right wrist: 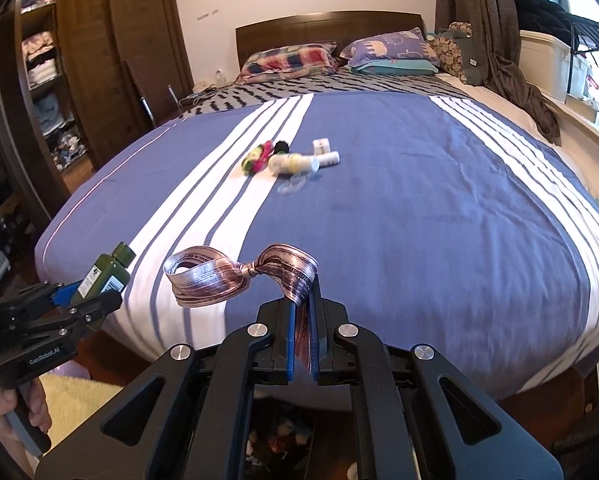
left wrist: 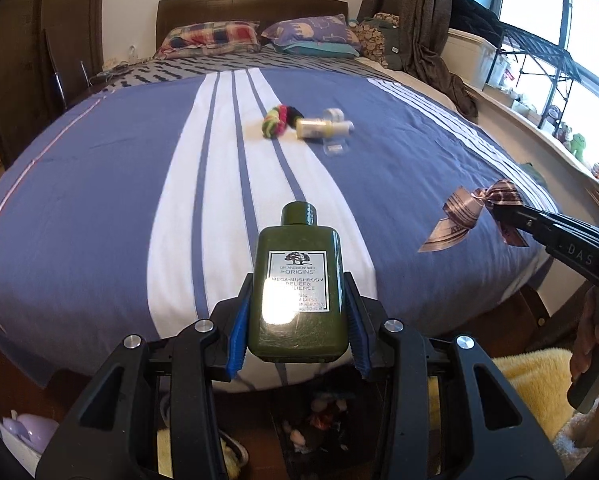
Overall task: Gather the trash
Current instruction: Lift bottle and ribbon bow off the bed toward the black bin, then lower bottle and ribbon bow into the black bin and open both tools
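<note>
The left tool (left wrist: 297, 328) squeezes a hard, slick dark green plastic bottle (left wrist: 295, 280) by its sides. The right tool (right wrist: 303, 316) pinches a soft, light, shiny pink ribbon (right wrist: 235, 276) at one end.

The green bottle (left wrist: 295, 284) carries a label reading "ORIGINS" and "MEGA-MUSHROOM RELIEF", while the left tongs (right wrist: 84, 298) show "GenRobot.AI" on their black body.
</note>
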The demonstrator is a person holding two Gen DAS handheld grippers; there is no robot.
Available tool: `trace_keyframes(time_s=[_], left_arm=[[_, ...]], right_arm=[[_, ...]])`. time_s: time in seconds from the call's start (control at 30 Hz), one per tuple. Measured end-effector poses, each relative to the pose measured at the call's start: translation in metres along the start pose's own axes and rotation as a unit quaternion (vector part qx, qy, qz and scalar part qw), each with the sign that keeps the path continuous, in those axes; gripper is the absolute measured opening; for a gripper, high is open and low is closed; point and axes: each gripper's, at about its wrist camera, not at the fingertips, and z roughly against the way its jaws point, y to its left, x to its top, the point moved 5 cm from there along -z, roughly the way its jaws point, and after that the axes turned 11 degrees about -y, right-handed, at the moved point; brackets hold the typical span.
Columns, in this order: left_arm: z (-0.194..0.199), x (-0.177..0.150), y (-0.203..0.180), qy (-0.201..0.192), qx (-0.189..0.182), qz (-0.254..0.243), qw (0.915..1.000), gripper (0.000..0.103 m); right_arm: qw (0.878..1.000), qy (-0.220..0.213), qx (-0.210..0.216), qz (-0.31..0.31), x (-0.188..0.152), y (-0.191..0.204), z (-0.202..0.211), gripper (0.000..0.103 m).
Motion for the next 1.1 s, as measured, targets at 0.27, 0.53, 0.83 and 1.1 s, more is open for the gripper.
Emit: trace_keyframes(time_s=[0.27, 0.53, 0.83, 1.1], left_arm=[[0.022, -0.047, -0.009, 0.021, -0.016, -0.002, 0.9997, 0.039], [0.02, -0.108, -0.013, 0.072, -0.03, -0.007, 0.9969, 0.04], [-0.006, -0.171, -0.017, 0.15, -0.035, -0.008, 0.9881, 0.04], [-0.044, -0.212, -0.015, 0.207, -0.037, 0.008, 0.9776, 0.039]], right_arm=[[0.999, 0.035, 0.01, -0.005, -0.051, 0.006, 0.013, 0.007], [0.996, 0.089, 0.019, -0.009, -0.109, 0.012, 0.014, 0.007], [0.989, 0.149, 0.006, -0.011, -0.168, 0.01, -0.003, 0.007], [0.977, 0.213, -0.014, -0.013, -0.215, 0.008, -0.034, 0.007]])
